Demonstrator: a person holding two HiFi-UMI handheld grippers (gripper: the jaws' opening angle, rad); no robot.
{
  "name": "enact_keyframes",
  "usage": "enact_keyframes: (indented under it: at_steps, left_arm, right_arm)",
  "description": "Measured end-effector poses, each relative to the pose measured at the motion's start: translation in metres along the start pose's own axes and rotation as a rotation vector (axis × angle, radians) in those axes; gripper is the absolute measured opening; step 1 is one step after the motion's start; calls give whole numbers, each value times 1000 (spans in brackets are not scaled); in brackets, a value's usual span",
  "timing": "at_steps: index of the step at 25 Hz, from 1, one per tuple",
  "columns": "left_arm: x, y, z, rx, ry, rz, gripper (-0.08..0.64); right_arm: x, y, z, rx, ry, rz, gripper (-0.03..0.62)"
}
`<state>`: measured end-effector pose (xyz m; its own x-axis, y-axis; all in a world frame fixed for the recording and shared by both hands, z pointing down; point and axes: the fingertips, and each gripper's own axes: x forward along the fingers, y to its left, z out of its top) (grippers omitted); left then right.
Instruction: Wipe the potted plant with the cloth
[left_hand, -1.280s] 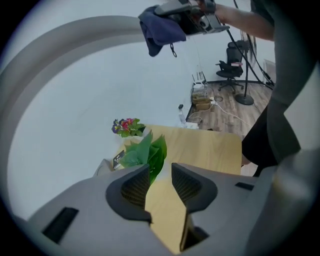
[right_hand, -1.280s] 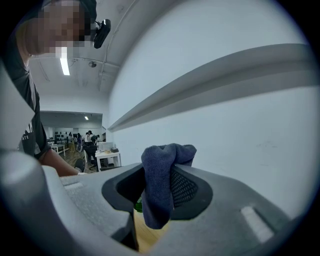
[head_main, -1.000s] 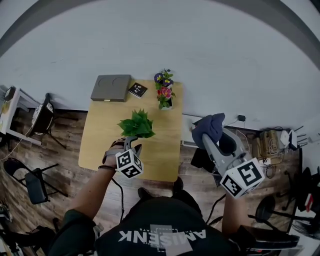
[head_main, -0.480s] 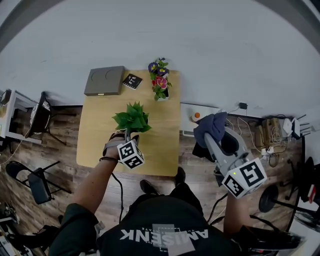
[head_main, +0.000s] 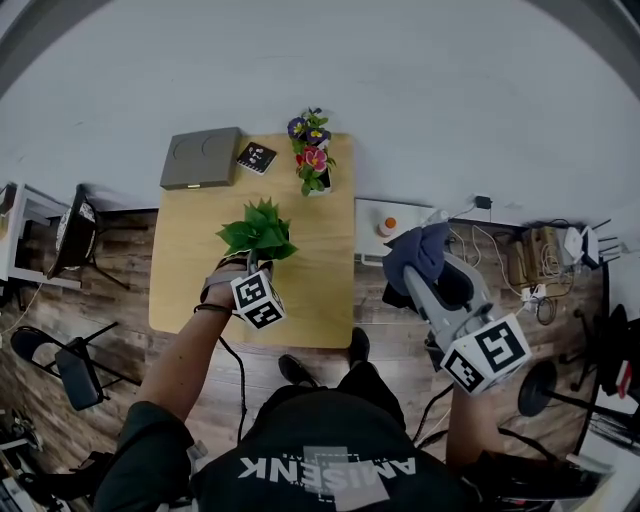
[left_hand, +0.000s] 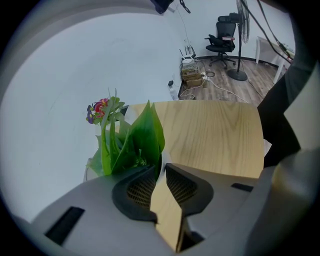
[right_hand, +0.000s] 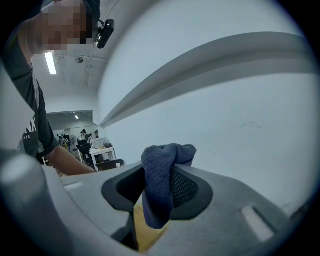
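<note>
My left gripper (left_hand: 159, 169) has just been closing on the fragile leaf base of the light potted plant (left_hand: 135, 140); my right gripper (right_hand: 159, 166) clamps the soft cloth (right_hand: 160, 187).

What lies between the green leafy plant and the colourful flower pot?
Only bare wooden tabletop separates green leafy plant and colourful flower pot, per the head view.

Person wore dark T-shirt (head_main: 320, 455), short sleeves, white lettering on chest. Left gripper (left_hand: 160, 169) and right gripper (right_hand: 161, 172) had grey moulded shells, black mesh pads (left_hand: 182, 186), white cubes (head_main: 486, 355) with black square markers
</note>
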<state>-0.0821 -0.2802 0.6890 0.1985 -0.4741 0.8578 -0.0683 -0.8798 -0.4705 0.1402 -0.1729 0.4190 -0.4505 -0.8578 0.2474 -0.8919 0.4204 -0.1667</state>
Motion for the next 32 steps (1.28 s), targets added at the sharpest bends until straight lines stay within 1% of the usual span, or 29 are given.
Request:
enact_keyframes:
  at_steps: [6, 9, 14, 18, 20, 24, 26, 28, 32]
  left_arm:
    - [-1, 1, 3, -18, -10, -24, 46]
    - [-1, 7, 4, -61, -12, -51, 25]
    - [-12, 12, 5, -145, -33, -97, 18]
    - [-23, 18, 4, -176, -34, -97, 18]
    - [-35, 24, 5, -210, -52, -94, 18]
    - [-72, 30, 15, -305, -110, -94, 18]
    - [-95, 37, 20, -355, -141, -87, 18]
    - [-119, 41, 27, -401, -176, -96, 18]
    - [-164, 49, 41, -462, -252, -101, 18]
  right_arm:
    - [-3, 0, -3, 8, 2, -6, 132]
    - [-2, -3, -4, 14, 2, -8, 132]
    - [-4, -3, -6, 19, 6, -7, 132]
    - [-3, -3, -2, 9, -8, 4, 132]
    - [-1, 1, 2, -2, -19, 23, 132]
    - [-3, 11, 10, -14, -26, 51, 132]
    - [1, 13, 19, -29, -43, 75, 132]
    - [4, 17, 30, -46, -58, 98, 132]
    - [9, 26, 50, -70, -74, 133, 132]
